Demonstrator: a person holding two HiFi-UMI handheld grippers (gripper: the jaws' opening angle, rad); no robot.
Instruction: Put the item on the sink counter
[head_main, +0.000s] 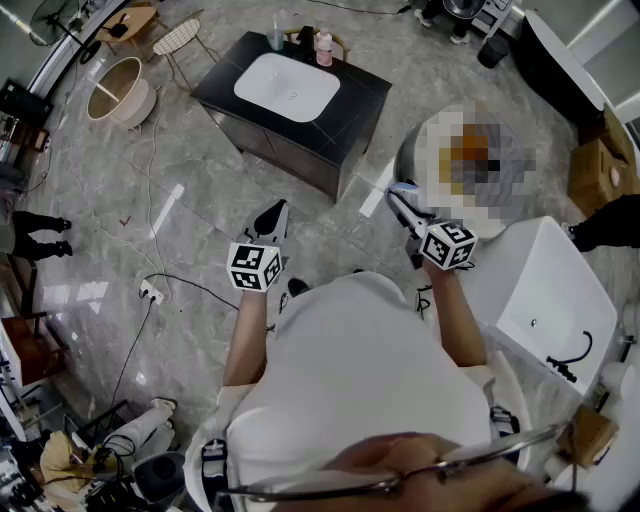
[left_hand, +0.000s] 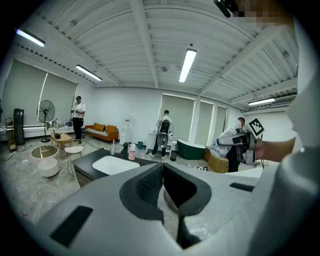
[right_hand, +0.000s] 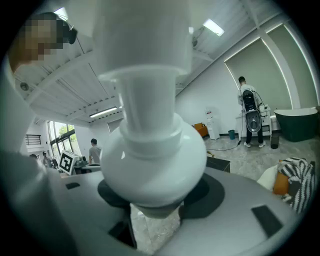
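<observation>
Head view: the dark sink counter (head_main: 352, 108) with its white basin (head_main: 287, 87) stands far ahead, well apart from both tools. The right gripper (head_main: 402, 203) carries the white bottle (head_main: 404, 188) out in front of the person; the left gripper (head_main: 273, 214) carries nothing.

Left gripper view: its jaws are pressed together and empty, and the counter lies beyond them, to the left.

Right gripper view: the jaws stand fairly wide, clamped round the bottle's rounded body.

The pick-up looks done. Left to do: the approach, the setting-down and the release.
</observation>
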